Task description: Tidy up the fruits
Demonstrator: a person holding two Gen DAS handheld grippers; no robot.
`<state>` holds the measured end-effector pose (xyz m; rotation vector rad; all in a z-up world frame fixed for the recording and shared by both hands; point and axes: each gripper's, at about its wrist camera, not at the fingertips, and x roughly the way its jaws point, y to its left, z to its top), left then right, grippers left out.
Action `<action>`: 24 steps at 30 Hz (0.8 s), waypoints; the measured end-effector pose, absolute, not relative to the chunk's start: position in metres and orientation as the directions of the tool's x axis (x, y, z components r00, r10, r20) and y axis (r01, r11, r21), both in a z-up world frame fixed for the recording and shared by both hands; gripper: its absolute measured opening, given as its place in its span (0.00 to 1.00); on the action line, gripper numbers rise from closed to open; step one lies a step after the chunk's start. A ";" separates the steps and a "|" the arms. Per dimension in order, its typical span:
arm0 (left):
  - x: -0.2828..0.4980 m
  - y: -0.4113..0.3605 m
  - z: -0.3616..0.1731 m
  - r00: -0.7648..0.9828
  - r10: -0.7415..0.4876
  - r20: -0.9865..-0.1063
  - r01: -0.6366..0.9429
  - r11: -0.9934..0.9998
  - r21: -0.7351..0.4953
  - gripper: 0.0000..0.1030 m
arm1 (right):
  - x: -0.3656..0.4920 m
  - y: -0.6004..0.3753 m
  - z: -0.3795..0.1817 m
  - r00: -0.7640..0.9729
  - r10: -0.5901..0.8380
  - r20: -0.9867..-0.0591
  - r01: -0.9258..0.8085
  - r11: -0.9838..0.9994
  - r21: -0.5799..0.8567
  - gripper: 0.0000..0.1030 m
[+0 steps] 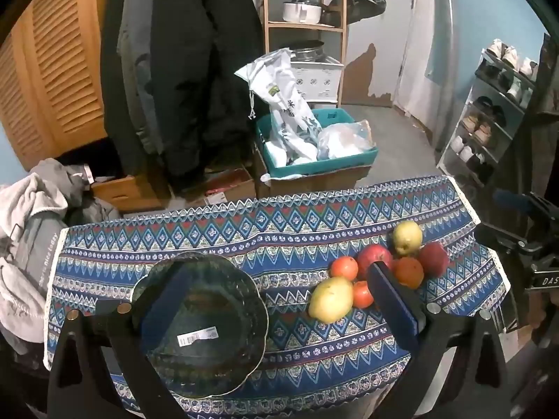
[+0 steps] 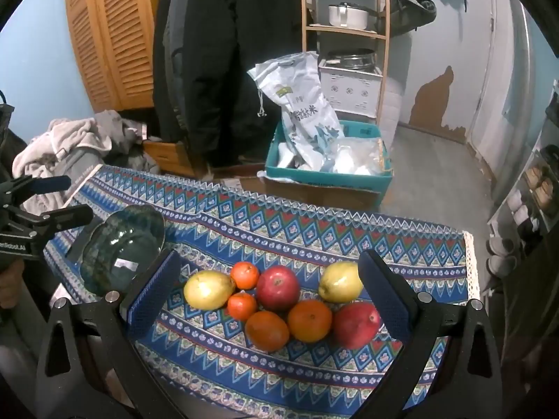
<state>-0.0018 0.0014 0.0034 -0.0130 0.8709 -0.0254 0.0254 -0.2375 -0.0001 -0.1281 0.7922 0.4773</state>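
Note:
Several fruits lie in a cluster on the patterned cloth: a red apple, two yellow fruits, two big oranges, two small tangerines and a red fruit. My right gripper hangs open above the cluster, its pads wide on either side and touching nothing. A dark green glass bowl stands empty on the cloth's left. My left gripper is open over the bowl, which its left pad overlaps. The yellow fruit lies near its right finger.
The cloth-covered table ends just beyond the fruit. Behind it on the floor are a teal crate with a rice bag, hanging dark coats and a wooden shelf. A clothes pile lies left, a shoe rack right.

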 end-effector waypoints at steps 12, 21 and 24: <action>-0.003 -0.002 0.004 0.642 -0.032 -0.766 0.021 0.999 -0.024 0.99 | 0.026 -0.237 0.000 0.599 0.367 -0.712 -0.459 0.886 0.071 0.96; -0.002 -0.001 0.002 0.639 -0.038 -0.768 0.024 0.999 -0.030 0.99 | 0.025 -0.237 -0.001 0.598 0.370 -0.711 -0.459 0.885 0.075 0.96; -0.003 -0.001 0.001 0.640 -0.037 -0.768 0.023 0.999 -0.029 0.99 | 0.025 -0.238 0.000 0.598 0.369 -0.712 -0.458 0.886 0.074 0.96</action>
